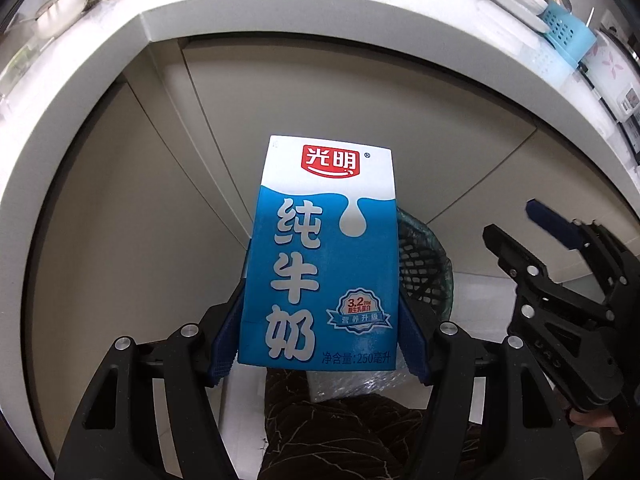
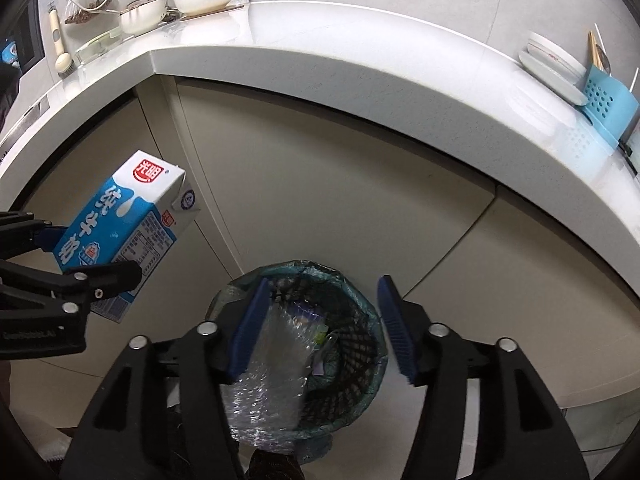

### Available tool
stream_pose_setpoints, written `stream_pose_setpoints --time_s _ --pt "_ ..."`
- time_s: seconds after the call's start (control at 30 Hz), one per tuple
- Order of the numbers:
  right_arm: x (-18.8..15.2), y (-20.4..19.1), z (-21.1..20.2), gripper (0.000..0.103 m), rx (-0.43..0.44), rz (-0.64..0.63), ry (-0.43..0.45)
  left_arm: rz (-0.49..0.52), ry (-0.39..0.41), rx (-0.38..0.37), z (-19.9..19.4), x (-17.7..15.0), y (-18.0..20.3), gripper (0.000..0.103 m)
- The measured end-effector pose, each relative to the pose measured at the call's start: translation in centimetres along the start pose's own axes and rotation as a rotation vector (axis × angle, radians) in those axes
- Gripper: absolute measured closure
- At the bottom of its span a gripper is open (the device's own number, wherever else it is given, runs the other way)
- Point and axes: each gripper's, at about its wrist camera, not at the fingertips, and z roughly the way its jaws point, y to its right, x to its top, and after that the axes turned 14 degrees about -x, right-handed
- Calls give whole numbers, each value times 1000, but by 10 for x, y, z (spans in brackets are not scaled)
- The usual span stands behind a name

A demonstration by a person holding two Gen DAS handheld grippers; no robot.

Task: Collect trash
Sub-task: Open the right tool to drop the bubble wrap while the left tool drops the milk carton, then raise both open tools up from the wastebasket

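Left gripper clamps milk carton. Right gripper spread wide over bin, bubble wrap loose between pads.

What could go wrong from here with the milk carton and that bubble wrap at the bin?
The bubble wrap lies half over the trash bin rim, so it may slide out to the floor. The milk carton, held in the left gripper, is off to the side of the bin; released there, it would probably miss. The right gripper is open.
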Motion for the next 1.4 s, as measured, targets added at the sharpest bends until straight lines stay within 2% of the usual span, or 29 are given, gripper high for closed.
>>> stream_pose_setpoints --time_s 0.03,0.13,0.27,0.43,0.63,0.83,0.97,1.0,1.17,1.4 --pt "1 2 -1 38 -6 2 -1 -1 -4 -2 2 0 -2 38" --pt "2 10 -3 30 -25 13 -8 -4 -15 -4 7 -1 -1 38" --pt "6 27 -4 15 -25 34 -60 -2 -36 -14 15 -5 -2 38" --pt "6 52 -4 10 -8 93 -132 12 -77 -32 32 -10 3 38" --pt "1 76 -6 10 -14 136 -176 36 -145 -59 54 -20 12 37" --pt "3 90 -12 10 -29 153 -171 60 -145 -50 56 -22 18 19" --pt "9 95 -16 10 -17 156 -168 44 -121 -32 40 -18 17 13" --pt "11 96 -17 10 -11 159 -169 33 -106 -27 31 -17 15 9" --pt "25 100 -25 10 17 184 -209 -15 -32 -33 -16 -7 11 6" --pt "57 110 -78 10 28 248 -197 -28 28 -28 -86 26 23 6"
